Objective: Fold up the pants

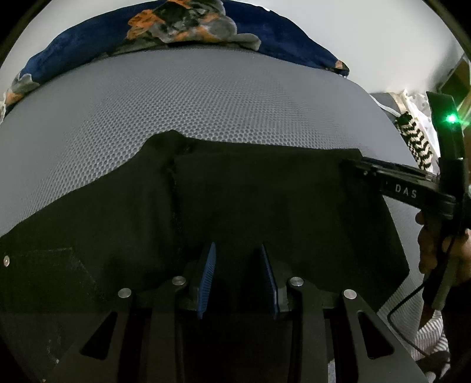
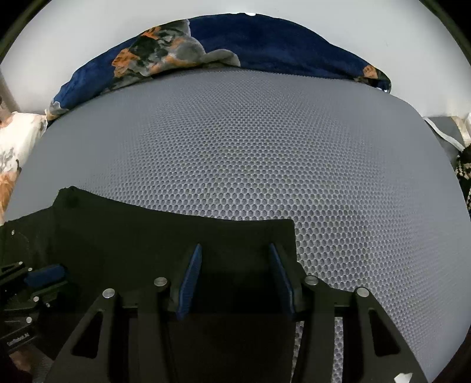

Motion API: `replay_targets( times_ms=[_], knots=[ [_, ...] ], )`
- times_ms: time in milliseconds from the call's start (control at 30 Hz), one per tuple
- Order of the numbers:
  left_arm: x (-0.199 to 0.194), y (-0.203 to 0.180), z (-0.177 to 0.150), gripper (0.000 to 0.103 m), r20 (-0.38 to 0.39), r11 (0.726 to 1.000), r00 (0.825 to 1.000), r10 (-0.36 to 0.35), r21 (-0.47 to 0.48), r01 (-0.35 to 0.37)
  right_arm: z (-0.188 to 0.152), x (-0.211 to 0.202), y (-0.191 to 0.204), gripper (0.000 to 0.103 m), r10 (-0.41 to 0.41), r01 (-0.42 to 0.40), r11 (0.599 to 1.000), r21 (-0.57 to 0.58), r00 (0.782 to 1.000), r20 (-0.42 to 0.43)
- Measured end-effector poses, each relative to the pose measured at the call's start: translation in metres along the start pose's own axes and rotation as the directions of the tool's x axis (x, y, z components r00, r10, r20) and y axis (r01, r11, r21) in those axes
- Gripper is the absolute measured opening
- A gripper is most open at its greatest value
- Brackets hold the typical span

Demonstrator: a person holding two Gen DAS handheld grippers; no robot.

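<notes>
Black pants (image 1: 250, 200) lie flat on a grey honeycomb-mesh surface (image 1: 206, 97). In the left wrist view my left gripper (image 1: 238, 250) is open just above the cloth, its blue pads (image 1: 207, 274) apart with nothing between them. My right gripper (image 1: 353, 165) reaches in from the right, over the pants' far right corner. In the right wrist view the pants (image 2: 147, 235) fill the lower left. My right gripper (image 2: 235, 250) is open over their right corner, with cloth below the pads (image 2: 190, 277). The left gripper's pad (image 2: 44, 272) shows at the left edge.
A dark blue blanket with orange and grey flowers (image 1: 182, 26) lies bunched along the far edge of the mesh (image 2: 265, 147); it also shows in the right wrist view (image 2: 235, 47). A black-and-white knitted item (image 1: 415, 138) sits off the right side. White wall stands behind.
</notes>
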State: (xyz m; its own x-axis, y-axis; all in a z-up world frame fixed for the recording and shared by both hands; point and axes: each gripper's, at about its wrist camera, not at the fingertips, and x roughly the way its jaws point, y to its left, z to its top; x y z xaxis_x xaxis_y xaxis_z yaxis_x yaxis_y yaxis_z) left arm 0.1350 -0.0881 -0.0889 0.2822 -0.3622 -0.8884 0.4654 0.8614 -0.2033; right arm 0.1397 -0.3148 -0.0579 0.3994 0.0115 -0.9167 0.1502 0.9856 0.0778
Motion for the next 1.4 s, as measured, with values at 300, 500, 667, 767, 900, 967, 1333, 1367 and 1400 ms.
replay_targets(
  times_ms=[300,500,667,767,900,967,1333,1367,1400],
  knots=[
    [-0.015,-0.009,-0.036,0.044,-0.009,0.999,1.0,0.028,0.042,-0.028,-0.014,-0.027,0.015,0.045,-0.005,0.005,1.0,-0.016,1.0,0.029],
    [-0.025,-0.005,-0.059,0.045,-0.012,0.999,0.999,0.03,0.037,-0.029,-0.043,-0.035,0.026,0.046,0.038,-0.038,0.999,-0.017,0.999,-0.013],
    [-0.044,0.004,-0.067,0.045,-0.002,1.0,1.0,0.025,0.002,-0.025,-0.068,-0.034,0.035,0.046,0.077,-0.078,0.997,-0.001,0.996,-0.054],
    [-0.065,0.011,-0.07,0.045,0.037,0.999,0.999,0.035,-0.015,-0.035,-0.076,-0.033,0.04,0.046,0.1,-0.099,0.995,0.013,0.993,-0.064],
    [-0.096,0.029,-0.072,0.046,0.093,0.998,0.995,0.042,-0.057,-0.036,-0.079,-0.033,0.052,0.046,0.128,-0.127,0.992,0.012,0.989,-0.075],
    [-0.111,0.041,-0.072,0.049,0.123,0.996,0.991,0.057,-0.082,-0.047,-0.079,-0.033,0.06,0.047,0.137,-0.138,0.99,0.002,0.987,-0.079],
    [-0.164,0.129,-0.088,0.052,0.169,0.959,0.973,0.156,-0.262,-0.109,-0.084,-0.034,0.119,0.053,0.192,-0.199,0.977,-0.071,0.976,-0.103],
    [-0.166,0.138,-0.09,0.052,0.169,0.954,0.973,0.157,-0.282,-0.105,-0.085,-0.035,0.123,0.054,0.199,-0.208,0.975,-0.077,0.974,-0.107],
    [-0.169,0.146,-0.093,0.052,0.166,0.95,0.974,0.152,-0.298,-0.098,-0.086,-0.035,0.126,0.055,0.201,-0.211,0.974,-0.079,0.973,-0.112]
  ],
)
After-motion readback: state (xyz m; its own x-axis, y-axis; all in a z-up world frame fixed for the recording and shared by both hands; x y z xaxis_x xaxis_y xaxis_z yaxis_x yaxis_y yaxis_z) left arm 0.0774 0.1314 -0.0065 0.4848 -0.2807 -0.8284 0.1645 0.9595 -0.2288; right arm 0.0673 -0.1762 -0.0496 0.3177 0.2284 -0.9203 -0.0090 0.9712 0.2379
